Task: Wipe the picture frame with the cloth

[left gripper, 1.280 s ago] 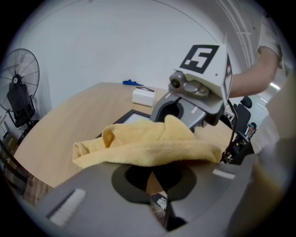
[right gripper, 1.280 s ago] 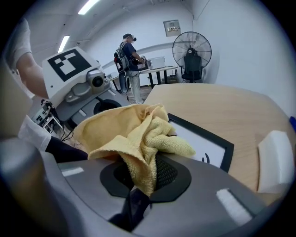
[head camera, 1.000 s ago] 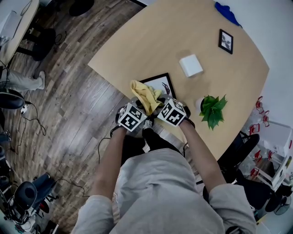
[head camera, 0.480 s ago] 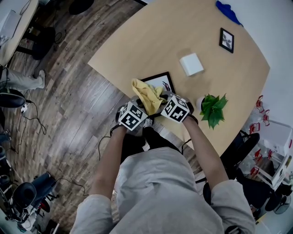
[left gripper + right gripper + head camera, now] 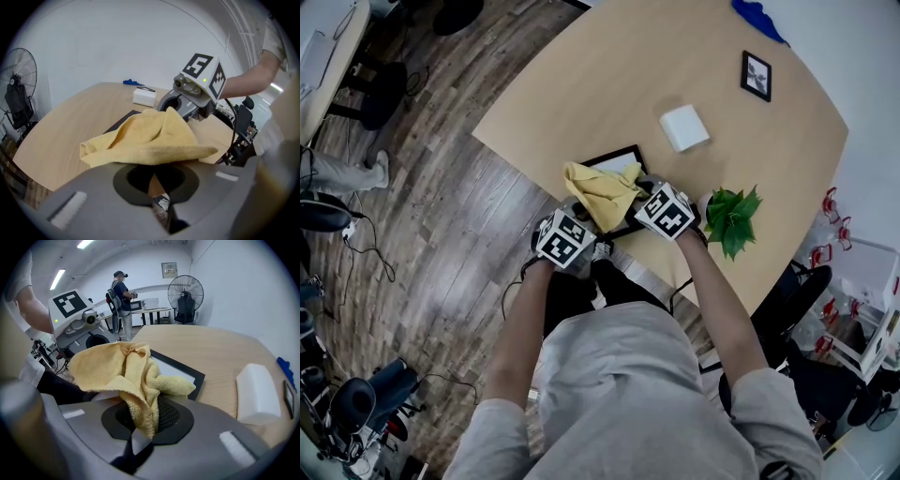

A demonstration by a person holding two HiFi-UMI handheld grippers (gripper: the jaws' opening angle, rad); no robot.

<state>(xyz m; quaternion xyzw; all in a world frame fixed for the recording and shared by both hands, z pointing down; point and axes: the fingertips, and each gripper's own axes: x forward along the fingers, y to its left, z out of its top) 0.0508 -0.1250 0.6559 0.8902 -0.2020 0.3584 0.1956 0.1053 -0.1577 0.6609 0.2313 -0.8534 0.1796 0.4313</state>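
**Frame wipe: here's where I reckon it could go sideways**

Closest in, the left tongs (image 5: pixel 154 182) are pretty much closed on something thin and dark. My guess is it's the near edge of the frame, but the cloth flops right over them so I can't swear to it. The right tongs (image 5: pixel 147 425) are clamped on a bunched fold of the fluffy yellow terry cloth (image 5: pixel 122 366), and the rest of it is heaped loose on top.

The black-rimmed rectangular picture frame (image 5: pixel 177 370) lies flat under that heap, right by the near edge of the pale wooden desk (image 5: pixel 220 350).

Worries:
- The right tongs only have a small pinch of cloth. Drag it hard over the glass and it could pull free.
- The loose cloth covers the left tongs, so a sweep could snag there and yank the frame.
- The frame is right by the edge. If the left grip is weak, a stroke towards the person could slide it off the desk.

Further out, the white rectangular block (image 5: pixel 255 390) sits past the frame, so a long outward stroke might bump it. The small green potted plant (image 5: pixel 731 217) is just beside the right tongs, so a wide swing of that arm could tip it.
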